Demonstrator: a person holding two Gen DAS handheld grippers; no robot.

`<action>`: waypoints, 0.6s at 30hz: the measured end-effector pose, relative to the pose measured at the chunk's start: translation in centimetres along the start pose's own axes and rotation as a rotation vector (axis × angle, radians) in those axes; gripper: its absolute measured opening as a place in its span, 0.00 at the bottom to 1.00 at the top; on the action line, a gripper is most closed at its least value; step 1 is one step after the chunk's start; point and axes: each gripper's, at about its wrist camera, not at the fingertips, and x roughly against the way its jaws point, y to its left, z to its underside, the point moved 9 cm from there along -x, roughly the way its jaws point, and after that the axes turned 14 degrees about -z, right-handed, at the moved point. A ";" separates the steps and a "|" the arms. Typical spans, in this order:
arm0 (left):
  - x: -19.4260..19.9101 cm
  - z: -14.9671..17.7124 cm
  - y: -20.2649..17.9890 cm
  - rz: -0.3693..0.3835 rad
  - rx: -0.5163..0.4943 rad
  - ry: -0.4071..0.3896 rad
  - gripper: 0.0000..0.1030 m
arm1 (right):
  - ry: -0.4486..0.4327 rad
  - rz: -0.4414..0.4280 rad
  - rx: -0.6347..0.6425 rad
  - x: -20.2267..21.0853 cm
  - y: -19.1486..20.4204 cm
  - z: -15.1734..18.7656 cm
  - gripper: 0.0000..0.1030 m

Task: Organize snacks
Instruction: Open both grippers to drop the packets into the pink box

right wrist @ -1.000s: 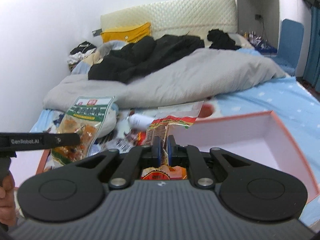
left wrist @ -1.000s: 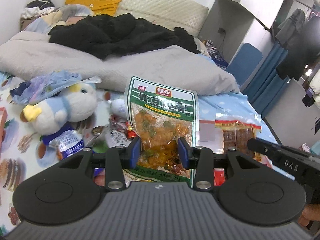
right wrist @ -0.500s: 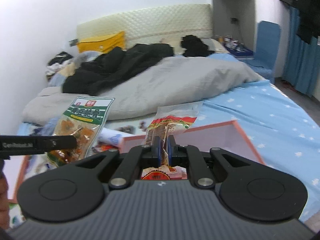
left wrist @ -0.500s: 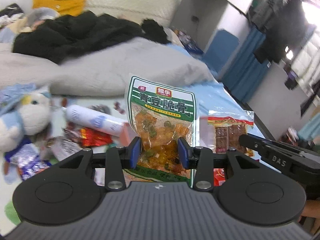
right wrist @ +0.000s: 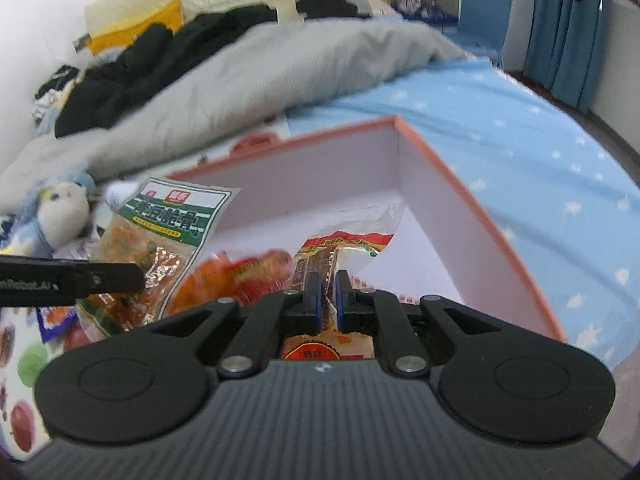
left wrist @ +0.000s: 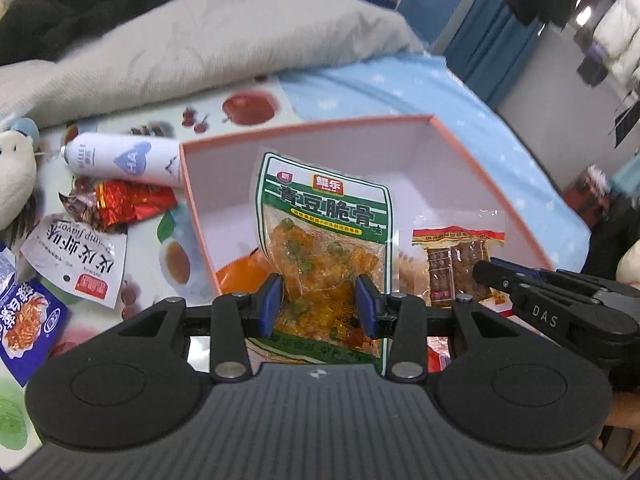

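Observation:
My left gripper (left wrist: 318,304) is shut on a green-and-white snack pouch (left wrist: 324,240) with orange contents and holds it upright over the pink box (left wrist: 472,160). My right gripper (right wrist: 325,300) is shut on a clear red-topped packet of brown snack bars (right wrist: 340,246), also over the box (right wrist: 460,188). In the left wrist view that packet (left wrist: 456,264) hangs at the right, with the right gripper's finger (left wrist: 520,284) across it. In the right wrist view the green pouch (right wrist: 160,236) is at the left. An orange packet (left wrist: 240,272) lies inside the box.
Left of the box lie a white spray can (left wrist: 124,158), red foil wrappers (left wrist: 128,204), a white shrimp-snack bag (left wrist: 80,264) and a blue packet (left wrist: 28,320). A plush toy (right wrist: 60,208) and a grey duvet (right wrist: 260,76) lie behind.
Both grippers have moved right and tipped down with their packets. The open pink box now lies directly under them.

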 end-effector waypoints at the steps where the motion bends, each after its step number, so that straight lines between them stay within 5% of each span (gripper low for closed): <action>1: -0.3 0.1 0.2 -0.003 -0.001 0.009 0.44 | 0.007 -0.003 -0.009 -0.4 -0.1 0.3 0.10; 10: -0.2 0.4 1.2 -0.023 0.024 0.015 0.51 | 0.011 -0.002 -0.013 -1.0 -0.5 0.8 0.15; 12: 0.1 0.3 1.1 -0.028 0.016 0.008 0.69 | 0.017 -0.007 -0.017 -0.9 -0.5 0.7 0.29; 14: 0.8 0.1 1.2 -0.036 0.021 -0.004 0.77 | 0.007 0.002 -0.023 -0.5 -0.6 0.5 0.69; 18: 2.3 -0.3 1.5 -0.034 0.033 -0.037 0.77 | -0.029 -0.002 -0.005 0.7 0.0 0.1 0.71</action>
